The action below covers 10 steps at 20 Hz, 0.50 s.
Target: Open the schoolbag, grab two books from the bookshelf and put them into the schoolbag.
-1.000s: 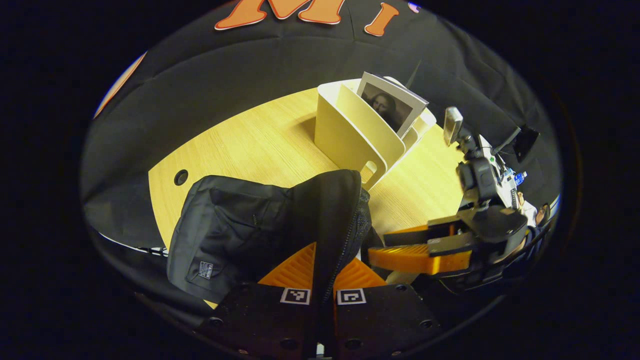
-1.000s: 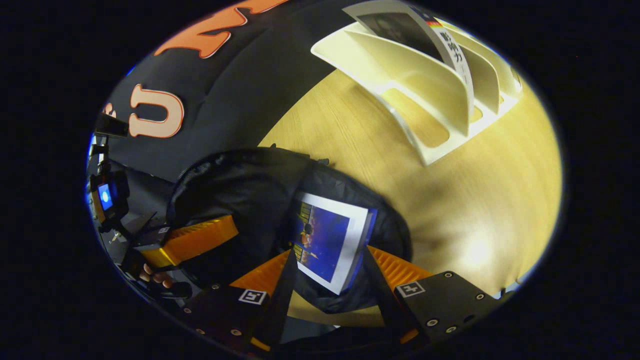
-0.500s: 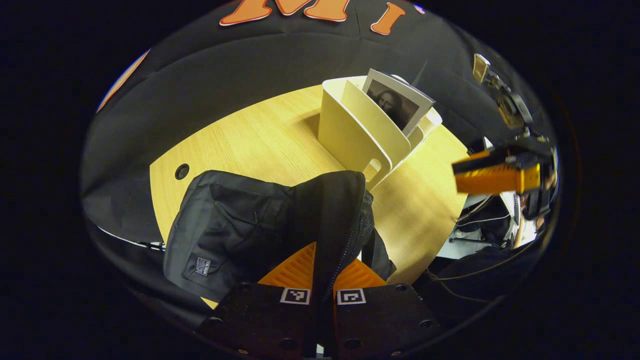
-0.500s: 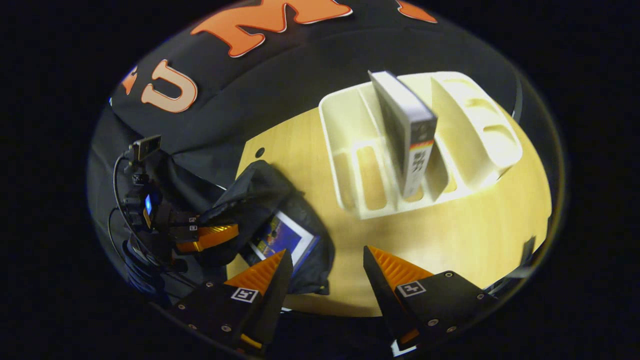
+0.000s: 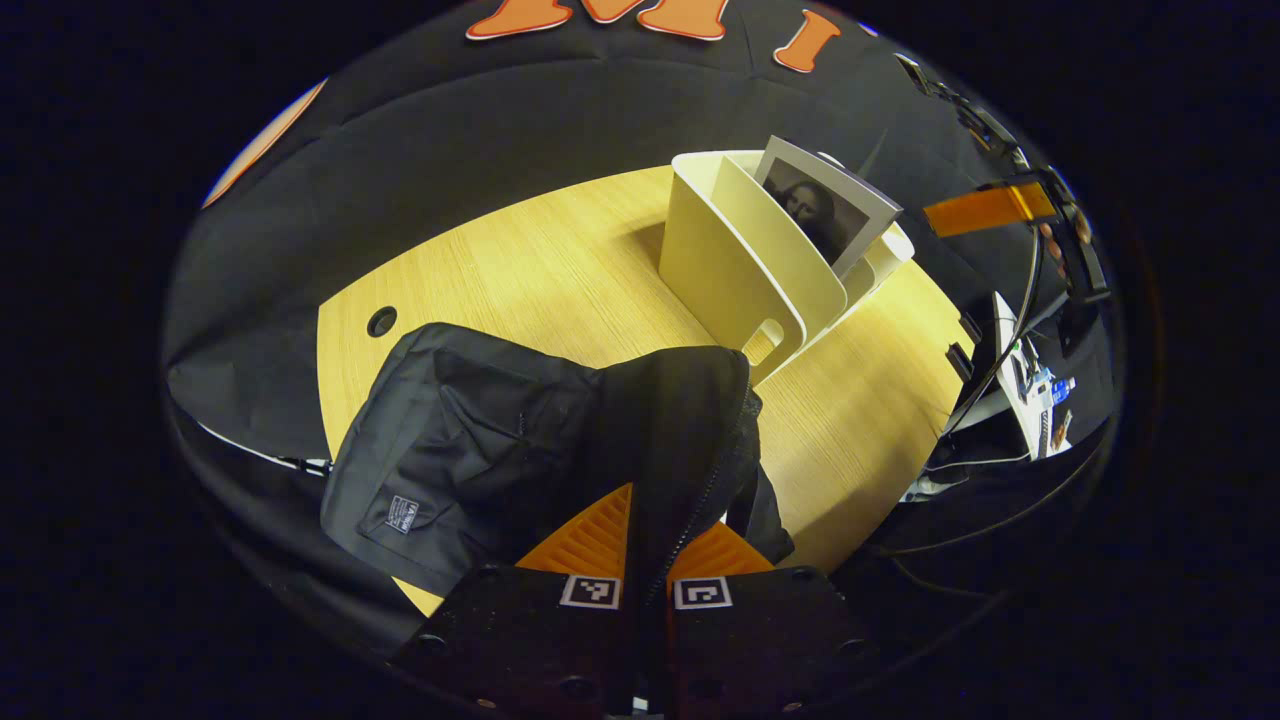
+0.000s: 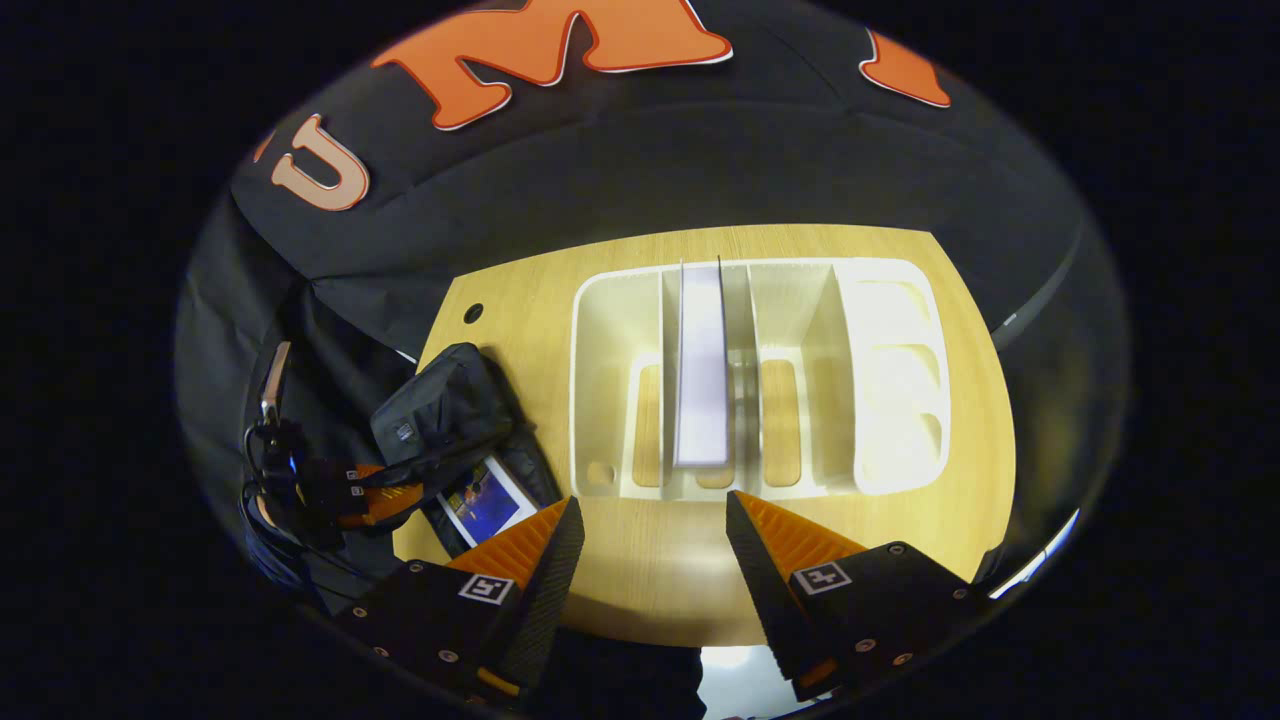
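The table (image 6: pixel 900 520) is light wood with a rounded edge, and it has 1 small round hole (image 6: pixel 473 313) at its far left corner. Black cloth hangs behind the table as the wall of the booth.

In the right gripper view, going from the left: the left gripper (image 6: pixel 385 492) is clamped on the raised flap of the black schoolbag (image 6: pixel 440 410), which lies on the left part of the table. In the open mouth of the bag lies 1 book with a blue cover (image 6: pixel 482 503). To the right, near the middle of the table, stands the cream bookshelf (image 6: pixel 890 380) with its dividers. 1 grey book (image 6: pixel 700 380) stands upright in a slot left of its middle. At the near edge, the right gripper (image 6: pixel 647 535) has its fingers wide apart and nothing between them.

In the left gripper view, the left gripper (image 5: pixel 648 535) has both fingers pressed together on the flap of the schoolbag (image 5: pixel 470 440). The bookshelf (image 5: pixel 740 270) is far right of the bag, and the book (image 5: pixel 825 205) in it shows a portrait picture on its cover. The right gripper (image 5: pixel 985 208) is at the far right, high above the table.

1 second ago the right gripper was low at the bag mouth, around the blue book. Now it is raised and looks straight down on the bookshelf. The left gripper has kept its grip on the flap.

A small label (image 5: pixel 402 514) is sewn on the bag; its writing is too small to read.
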Each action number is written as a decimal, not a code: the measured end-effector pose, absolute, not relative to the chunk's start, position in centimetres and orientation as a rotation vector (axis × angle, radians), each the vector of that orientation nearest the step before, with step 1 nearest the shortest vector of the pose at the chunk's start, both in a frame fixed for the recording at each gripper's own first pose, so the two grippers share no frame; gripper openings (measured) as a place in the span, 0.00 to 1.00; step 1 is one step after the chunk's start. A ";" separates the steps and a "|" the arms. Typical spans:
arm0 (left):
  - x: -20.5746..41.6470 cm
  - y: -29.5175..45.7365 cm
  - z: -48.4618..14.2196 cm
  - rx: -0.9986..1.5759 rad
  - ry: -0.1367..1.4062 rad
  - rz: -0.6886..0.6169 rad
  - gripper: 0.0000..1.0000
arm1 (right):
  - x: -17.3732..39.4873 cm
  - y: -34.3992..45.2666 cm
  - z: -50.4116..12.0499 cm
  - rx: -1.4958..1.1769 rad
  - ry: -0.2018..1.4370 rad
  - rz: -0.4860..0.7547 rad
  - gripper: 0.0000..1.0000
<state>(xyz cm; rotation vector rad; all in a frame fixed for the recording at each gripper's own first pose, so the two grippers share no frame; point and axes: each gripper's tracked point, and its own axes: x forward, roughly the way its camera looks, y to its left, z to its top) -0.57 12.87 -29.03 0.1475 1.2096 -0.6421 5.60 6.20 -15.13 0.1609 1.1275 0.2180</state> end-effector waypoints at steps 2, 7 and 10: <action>-0.7 13.1 -29.3 0.126 1.218 -0.607 0.06 | 7.8 6.0 -15.7 0.148 1.152 0.225 0.86; -1.0 13.4 -29.2 0.120 1.226 -0.544 0.06 | 11.8 6.0 -17.9 0.120 1.235 0.232 0.85; -1.4 13.2 -29.3 0.106 1.240 -0.515 0.06 | 13.7 6.0 -19.3 0.108 1.274 0.215 0.82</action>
